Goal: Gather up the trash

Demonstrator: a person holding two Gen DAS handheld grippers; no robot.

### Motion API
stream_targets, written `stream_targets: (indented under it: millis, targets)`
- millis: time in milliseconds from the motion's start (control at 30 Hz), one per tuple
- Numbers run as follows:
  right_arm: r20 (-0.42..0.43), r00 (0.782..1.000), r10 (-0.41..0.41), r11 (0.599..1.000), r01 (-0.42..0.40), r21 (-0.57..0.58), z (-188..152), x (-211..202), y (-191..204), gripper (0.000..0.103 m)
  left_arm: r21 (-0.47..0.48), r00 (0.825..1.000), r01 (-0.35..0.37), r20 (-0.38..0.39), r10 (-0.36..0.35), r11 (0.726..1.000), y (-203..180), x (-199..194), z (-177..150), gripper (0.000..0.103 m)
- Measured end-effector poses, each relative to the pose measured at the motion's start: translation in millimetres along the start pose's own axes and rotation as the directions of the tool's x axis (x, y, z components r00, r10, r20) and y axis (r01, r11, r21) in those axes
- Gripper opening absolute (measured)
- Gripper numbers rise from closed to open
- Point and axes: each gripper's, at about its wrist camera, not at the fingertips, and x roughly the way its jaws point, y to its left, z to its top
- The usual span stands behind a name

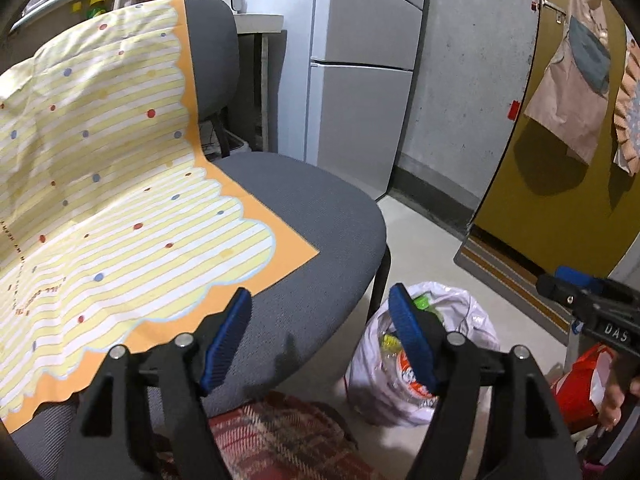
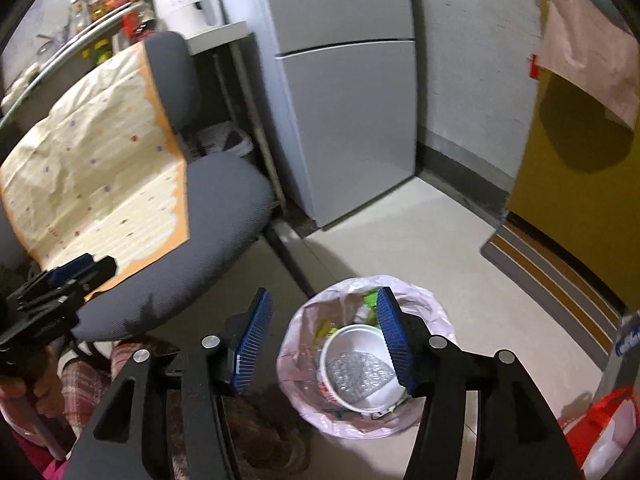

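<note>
A white translucent plastic trash bag (image 2: 366, 356) stood open on the pale floor (image 2: 420, 248), just right of the grey fabric chair (image 2: 192, 240). Inside it lay a white round paper bowl (image 2: 360, 368) holding a crumpled piece of silvery foil (image 2: 354, 372), with green and yellow wrappers (image 2: 370, 300) tucked at the far side. The right gripper (image 2: 324, 340) hung above the bag, its blue pads apart and nothing between them. The left gripper (image 1: 320, 340) was over the chair's near edge, likewise spread and empty. A striped, dotted yellow paper sheet (image 1: 100, 184) was draped over the chair. At the near right sat a red and white bag (image 2: 604, 432).
</note>
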Motion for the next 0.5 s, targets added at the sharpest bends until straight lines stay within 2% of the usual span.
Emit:
stream_targets:
  millis: [100, 167, 233, 367, 500]
  targets:
    - [0.007, 1.0, 0.019, 0.999, -0.019, -0.031, 3, -9, 12, 0.07, -0.002, 0.999, -0.033, -0.003, 0.033, 0.999, 5, -13, -3, 0.084]
    - [0.022, 0.999, 0.036, 0.998, -0.034, -0.061, 4, -19, 23, 0.08, -0.01, 0.998, -0.057, 0.007, 0.057, 0.998, 10, -26, -6, 0.095]
    - [0.037, 0.998, 0.051, 0.995, -0.048, -0.091, 6, -27, 34, 0.085, -0.018, 0.996, -0.083, 0.018, 0.083, 0.996, 15, -38, -8, 0.096]
    - [0.053, 0.995, 0.085, 0.987, -0.077, -0.14, 7, -42, 54, 0.089, -0.021, 0.993, -0.118, 0.017, 0.119, 0.993, 22, -58, -13, 0.096]
    - [0.005, 0.992, 0.124, 0.978, -0.122, -0.172, 7, -44, 73, 0.091, -0.03, 0.99, -0.144, -0.003, 0.144, 0.989, 28, -73, -23, 0.096]
